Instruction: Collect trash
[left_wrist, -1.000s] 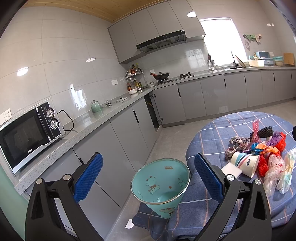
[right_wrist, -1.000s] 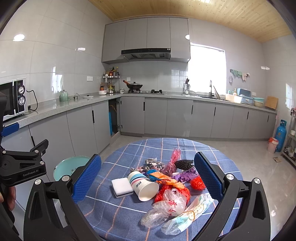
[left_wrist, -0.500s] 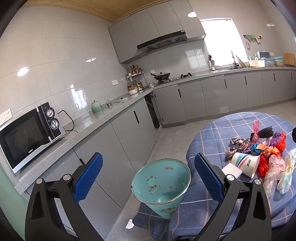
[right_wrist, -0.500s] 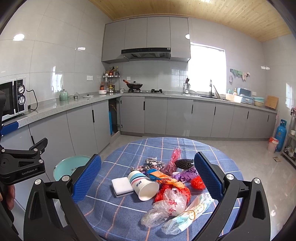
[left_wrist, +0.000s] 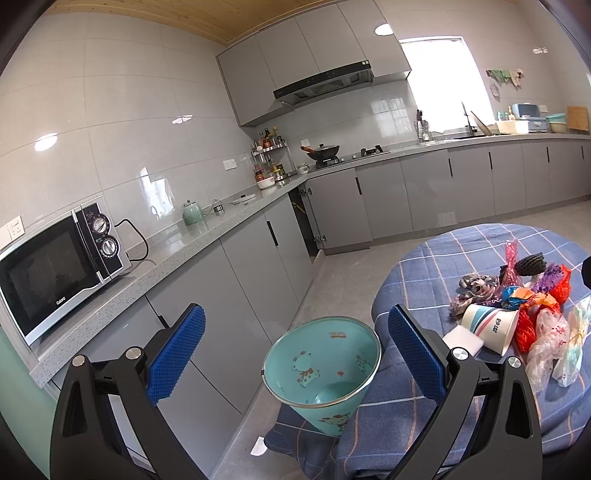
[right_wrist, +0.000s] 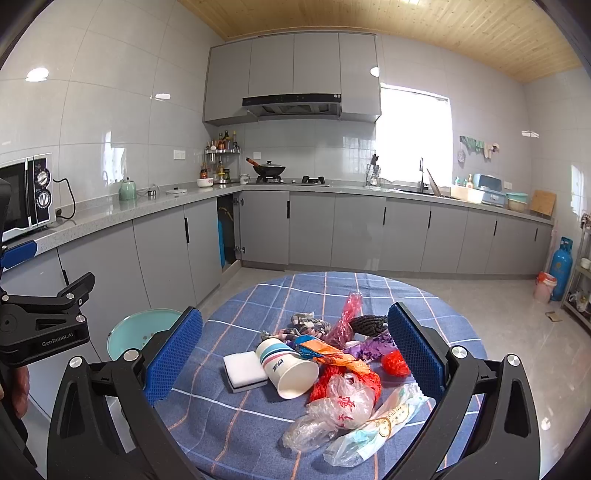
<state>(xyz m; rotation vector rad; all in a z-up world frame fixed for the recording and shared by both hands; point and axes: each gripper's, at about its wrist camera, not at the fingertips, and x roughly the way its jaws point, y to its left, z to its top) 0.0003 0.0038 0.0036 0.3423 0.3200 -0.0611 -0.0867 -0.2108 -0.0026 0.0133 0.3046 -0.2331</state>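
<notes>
Trash (right_wrist: 332, 369) lies in a heap on the round table (right_wrist: 236, 424), near its middle: paper cup (right_wrist: 286, 369) on its side, white sponge (right_wrist: 243, 369) touching it, wrappers and clear bags (right_wrist: 332, 410) beside. Nothing has shifted over the last second; both views match the earlier ones, so no pickup has begun. Right gripper (right_wrist: 295, 350) hovers over the heap, jaws spread, holding nothing. Left gripper (left_wrist: 295, 350) likewise spread and empty, aimed at the bin (left_wrist: 321, 373). The bin stands on the floor just beside the table edge, tablecloth draped against it; inside appears bare, only printed cartoon figures visible. Judgement: task at start, everything left to collect.
</notes>
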